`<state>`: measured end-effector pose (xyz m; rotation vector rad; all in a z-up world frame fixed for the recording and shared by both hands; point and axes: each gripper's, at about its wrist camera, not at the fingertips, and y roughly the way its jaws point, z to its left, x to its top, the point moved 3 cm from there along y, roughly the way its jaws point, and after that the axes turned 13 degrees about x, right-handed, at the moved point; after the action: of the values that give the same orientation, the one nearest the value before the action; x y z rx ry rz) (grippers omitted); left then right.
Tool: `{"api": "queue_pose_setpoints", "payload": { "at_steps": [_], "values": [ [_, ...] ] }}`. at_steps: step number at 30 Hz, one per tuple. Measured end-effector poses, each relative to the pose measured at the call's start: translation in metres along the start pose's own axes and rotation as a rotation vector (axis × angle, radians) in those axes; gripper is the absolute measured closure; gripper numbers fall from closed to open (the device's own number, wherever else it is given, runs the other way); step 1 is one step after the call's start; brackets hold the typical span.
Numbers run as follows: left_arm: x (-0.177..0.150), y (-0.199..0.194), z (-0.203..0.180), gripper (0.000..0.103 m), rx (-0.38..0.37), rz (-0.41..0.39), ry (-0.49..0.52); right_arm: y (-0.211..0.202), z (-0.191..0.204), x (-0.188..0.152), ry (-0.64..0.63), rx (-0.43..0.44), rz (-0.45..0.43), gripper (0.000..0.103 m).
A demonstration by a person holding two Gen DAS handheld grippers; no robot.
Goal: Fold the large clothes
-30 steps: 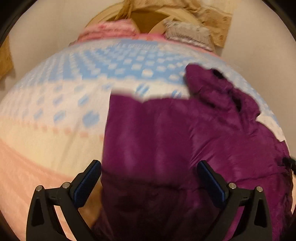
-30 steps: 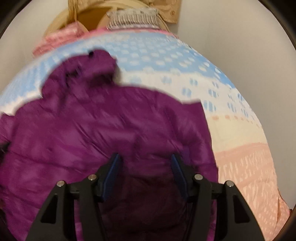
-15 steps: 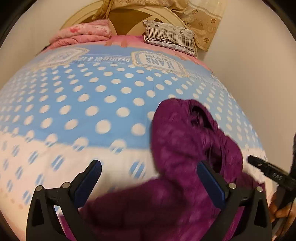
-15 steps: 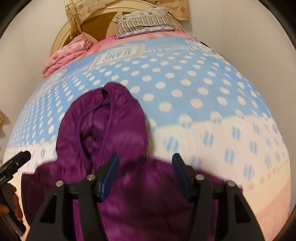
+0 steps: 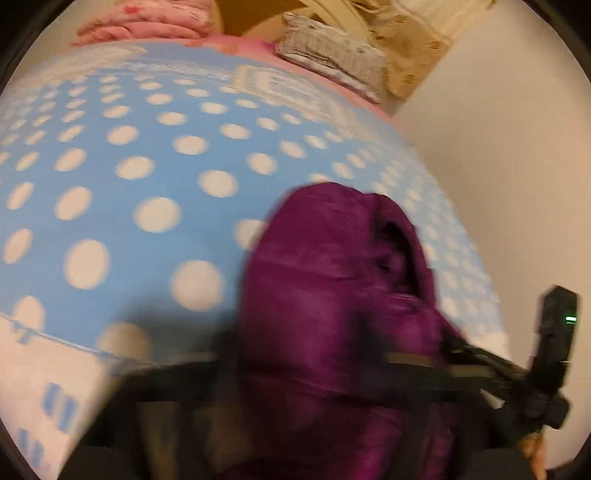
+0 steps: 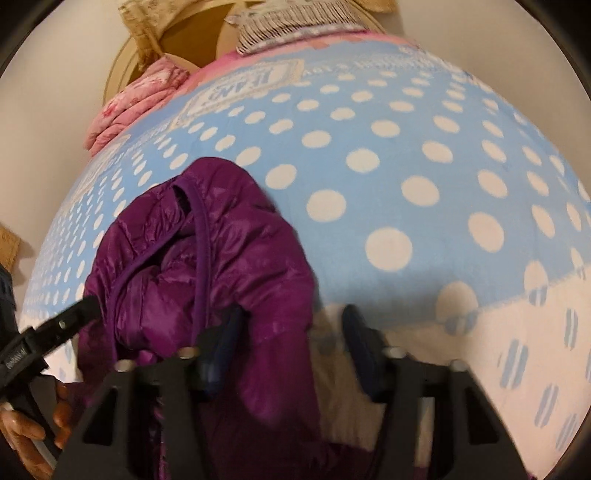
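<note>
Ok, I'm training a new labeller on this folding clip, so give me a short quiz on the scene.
1. What colour is the jacket?
2. True or false: the jacket lies folded flat and neat on the dotted blanket.
3. In the right wrist view, what lies left of the striped pillow at the head of the bed? A) a pink quilt B) a lamp C) a book
Key: 1 purple; 2 false, it is bunched up; 3 A.
</note>
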<state>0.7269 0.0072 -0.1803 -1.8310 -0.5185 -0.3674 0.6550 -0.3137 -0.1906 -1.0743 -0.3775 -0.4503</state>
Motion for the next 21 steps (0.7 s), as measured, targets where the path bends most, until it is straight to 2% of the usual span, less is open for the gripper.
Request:
{"api": "queue_pose_setpoints", "payload": {
  "at_steps": [1, 2, 4, 7, 12, 14, 17, 20, 21],
  "values": [
    [-0.001, -0.003, -0.002, 0.084, -0.017, -0.006, -0.006, 0.002, 0.004, -0.001, -0.020, 0.008, 0.028, 0.096],
    [-0.002, -0.016, -0.006, 0.090, -0.058, -0.057, 0.002, -0.001, 0.009, -0.003, -0.041, -0.007, 0.027, 0.096],
    [-0.005, -0.040, -0.017, 0.094, -0.075, -0.129, 0.059, -0.022, 0.024, -0.005, -0.112, -0.015, -0.033, 0.097],
    [-0.018, -0.100, -0.032, 0.094, -0.158, -0.244, 0.131, -0.070, 0.046, -0.008, -0.169, 0.020, -0.131, 0.097],
    [-0.060, -0.186, -0.044, 0.094, -0.249, -0.392, 0.239, -0.145, 0.065, -0.034, -0.228, 0.091, -0.222, 0.097],
    [-0.085, -0.209, -0.042, 0.094, -0.255, -0.428, 0.295, -0.174, 0.068, -0.057, -0.259, 0.104, -0.245, 0.097],
    [-0.143, -0.235, -0.040, 0.094, -0.191, -0.491, 0.441, -0.208, 0.069, -0.100, -0.317, 0.117, -0.269, 0.096],
    [-0.191, -0.236, -0.035, 0.094, -0.119, -0.483, 0.539, -0.217, 0.064, -0.149, -0.381, 0.054, -0.280, 0.092],
    [-0.211, -0.231, -0.031, 0.094, -0.082, -0.456, 0.565, -0.214, 0.060, -0.160, -0.394, 0.028, -0.277, 0.089]
  ]
}}
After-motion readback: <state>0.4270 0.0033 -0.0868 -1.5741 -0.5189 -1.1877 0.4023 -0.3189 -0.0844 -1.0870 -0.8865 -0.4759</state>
